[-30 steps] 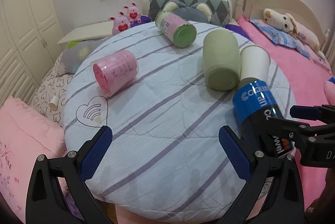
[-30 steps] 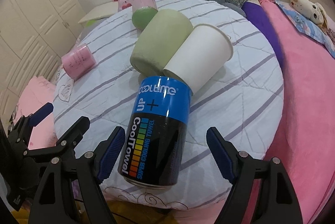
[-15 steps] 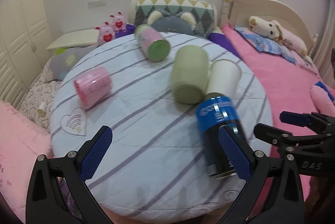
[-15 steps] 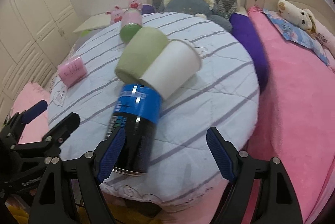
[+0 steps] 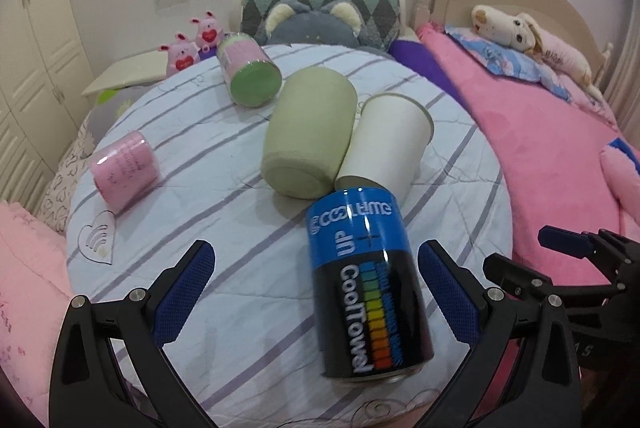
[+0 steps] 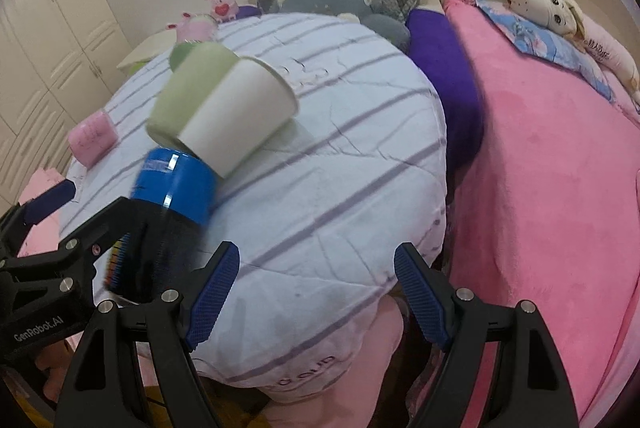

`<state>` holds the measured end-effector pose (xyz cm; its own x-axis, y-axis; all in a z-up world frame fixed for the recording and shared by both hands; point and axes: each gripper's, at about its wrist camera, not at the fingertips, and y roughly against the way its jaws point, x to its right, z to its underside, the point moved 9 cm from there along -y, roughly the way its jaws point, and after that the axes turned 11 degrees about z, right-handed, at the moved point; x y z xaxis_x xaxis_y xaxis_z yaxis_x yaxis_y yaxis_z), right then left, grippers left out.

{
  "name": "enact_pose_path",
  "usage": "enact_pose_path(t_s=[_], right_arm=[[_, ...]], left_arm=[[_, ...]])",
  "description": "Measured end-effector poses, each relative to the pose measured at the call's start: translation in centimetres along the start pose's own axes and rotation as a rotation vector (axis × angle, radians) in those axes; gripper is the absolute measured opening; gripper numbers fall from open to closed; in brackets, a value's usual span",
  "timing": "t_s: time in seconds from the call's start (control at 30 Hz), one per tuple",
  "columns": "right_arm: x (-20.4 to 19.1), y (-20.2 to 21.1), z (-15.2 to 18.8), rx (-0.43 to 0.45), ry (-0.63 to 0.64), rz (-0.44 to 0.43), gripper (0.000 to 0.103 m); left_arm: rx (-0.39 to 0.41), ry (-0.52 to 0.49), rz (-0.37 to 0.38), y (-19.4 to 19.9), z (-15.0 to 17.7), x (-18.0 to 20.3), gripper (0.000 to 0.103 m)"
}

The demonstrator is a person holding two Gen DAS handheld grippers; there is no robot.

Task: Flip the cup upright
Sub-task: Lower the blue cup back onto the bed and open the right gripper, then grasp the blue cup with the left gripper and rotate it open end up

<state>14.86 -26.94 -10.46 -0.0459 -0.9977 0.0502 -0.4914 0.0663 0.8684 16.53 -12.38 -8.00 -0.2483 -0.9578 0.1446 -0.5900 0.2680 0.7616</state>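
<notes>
A blue and black "CoolTowel" can (image 5: 366, 286) lies on its side on the round striped table (image 5: 248, 212). My left gripper (image 5: 316, 292) is open, its jaws on either side of the can without touching it. A white paper cup (image 5: 386, 148) and an olive green cup (image 5: 310, 140) lie on their sides just beyond the can. My right gripper (image 6: 316, 294) is open and empty at the table's near right edge, with the can (image 6: 168, 204) to its left. The white cup (image 6: 240, 116) and green cup (image 6: 188, 88) show there too.
A pink cup (image 5: 124, 170) lies at the table's left and a pink, green-ended canister (image 5: 248, 74) at the back. A pink bed (image 6: 552, 164) runs along the right. Pillows and plush toys (image 5: 320, 16) sit behind the table. White cupboards (image 5: 28, 40) stand on the left.
My left gripper has moved right and forward, so the can now lies between its open jaws. My right gripper has swung right, off the can, to the table's edge.
</notes>
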Motion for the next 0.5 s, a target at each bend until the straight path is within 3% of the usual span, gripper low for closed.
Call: enact_pose_path(t_s=[0.37,0.5], right_arm=[[0.0,-3.1,-1.0,-0.039,0.085,-0.035,0.081],[-0.2,-3.9,-1.0,-0.063,0.101,-0.058,0.081]], left_arm=[[-0.050,0.029,-0.074,-2.5,-0.5,-0.3,0.103],[-0.074,0.046,-0.044,-3.3,-0.5,-0.1,0.103]])
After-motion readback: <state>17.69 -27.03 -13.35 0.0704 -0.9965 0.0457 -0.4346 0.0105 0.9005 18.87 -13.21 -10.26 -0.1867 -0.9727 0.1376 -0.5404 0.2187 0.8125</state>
